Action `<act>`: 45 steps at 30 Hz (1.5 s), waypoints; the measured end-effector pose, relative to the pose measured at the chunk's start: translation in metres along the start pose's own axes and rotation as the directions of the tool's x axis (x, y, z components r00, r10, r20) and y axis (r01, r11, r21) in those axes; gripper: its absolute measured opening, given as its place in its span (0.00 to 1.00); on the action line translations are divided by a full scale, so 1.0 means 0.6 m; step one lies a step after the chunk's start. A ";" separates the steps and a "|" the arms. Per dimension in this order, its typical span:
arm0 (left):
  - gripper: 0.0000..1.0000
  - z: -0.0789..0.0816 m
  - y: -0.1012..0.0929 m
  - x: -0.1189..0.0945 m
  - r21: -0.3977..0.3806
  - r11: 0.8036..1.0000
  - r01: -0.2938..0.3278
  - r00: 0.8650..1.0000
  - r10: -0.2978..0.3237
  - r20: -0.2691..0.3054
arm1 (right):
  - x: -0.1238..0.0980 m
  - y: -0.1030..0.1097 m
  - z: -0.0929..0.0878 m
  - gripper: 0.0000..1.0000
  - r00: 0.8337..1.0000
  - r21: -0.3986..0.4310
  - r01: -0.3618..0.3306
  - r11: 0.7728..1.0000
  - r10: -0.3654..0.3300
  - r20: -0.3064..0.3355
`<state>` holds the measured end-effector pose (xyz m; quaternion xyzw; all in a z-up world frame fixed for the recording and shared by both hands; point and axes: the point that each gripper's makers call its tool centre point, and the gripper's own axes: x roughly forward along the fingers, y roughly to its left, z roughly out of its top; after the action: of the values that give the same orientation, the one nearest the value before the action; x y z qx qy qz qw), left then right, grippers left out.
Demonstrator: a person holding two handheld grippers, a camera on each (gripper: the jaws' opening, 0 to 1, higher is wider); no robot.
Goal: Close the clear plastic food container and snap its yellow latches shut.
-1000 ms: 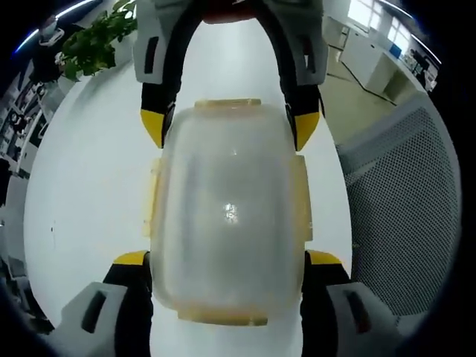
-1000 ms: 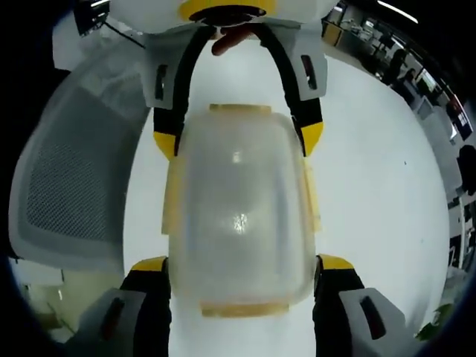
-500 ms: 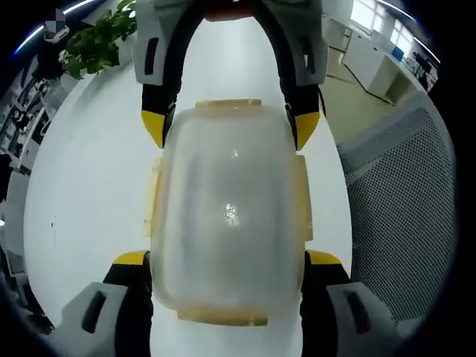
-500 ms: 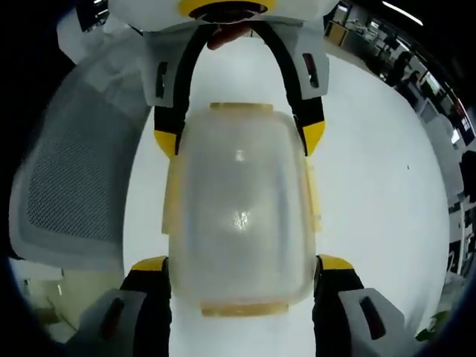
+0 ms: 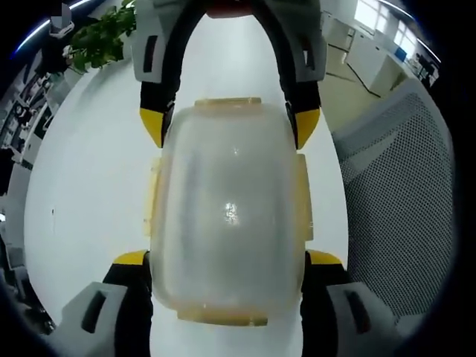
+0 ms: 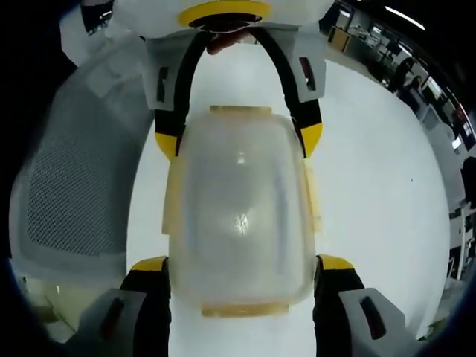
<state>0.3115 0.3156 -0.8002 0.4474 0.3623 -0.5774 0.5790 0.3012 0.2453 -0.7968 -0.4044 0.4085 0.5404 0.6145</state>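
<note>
- Clear plastic food container (image 5: 227, 212) lying on the white surface (image 5: 82, 193), long axis running from one gripper straight to the other.
- Lid on top; yellow latches (image 5: 152, 197) visible along both long sides and at both short ends, lying close to the walls; whether snapped cannot be told.
- Left gripper (image 5: 227, 279): jaws spread wide, yellow-tipped, straddling the near end of the container, close against its sides; actual contact cannot be told.
- Right gripper (image 6: 242, 279): jaws likewise wide apart, flanking the opposite end (image 6: 242, 305) the same way.
- In each view, the other gripper's yellow tips (image 5: 297, 126) bracketing the far end.
- Mesh chair back (image 5: 394, 201) just beside the surface; green plant (image 5: 104, 37) beyond it.
</note>
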 end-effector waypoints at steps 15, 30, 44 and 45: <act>0.82 -0.066 -0.006 -0.024 0.010 1.000 0.007 1.000 -0.007 0.014 | 0.022 0.010 0.064 0.79 1.000 0.019 0.005 1.000 -0.005 -0.002; 0.83 -0.102 0.002 -0.037 0.012 1.000 0.011 1.000 -0.012 0.024 | 0.038 0.003 0.101 0.80 1.000 0.030 0.016 0.999 -0.015 -0.021; 0.84 -0.133 0.009 -0.047 -0.013 1.000 0.015 0.999 -0.014 0.043 | 0.050 -0.005 0.132 0.80 0.999 0.024 0.014 1.000 -0.013 -0.030; 0.84 -0.135 0.010 -0.048 -0.014 1.000 0.015 0.999 -0.014 0.042 | 0.051 -0.005 0.134 0.80 0.999 0.024 0.014 1.000 -0.013 -0.029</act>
<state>0.3230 0.4010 -0.8002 0.4282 0.3576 -0.5883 0.5855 0.3122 0.3306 -0.7980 -0.4074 0.4209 0.5254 0.6171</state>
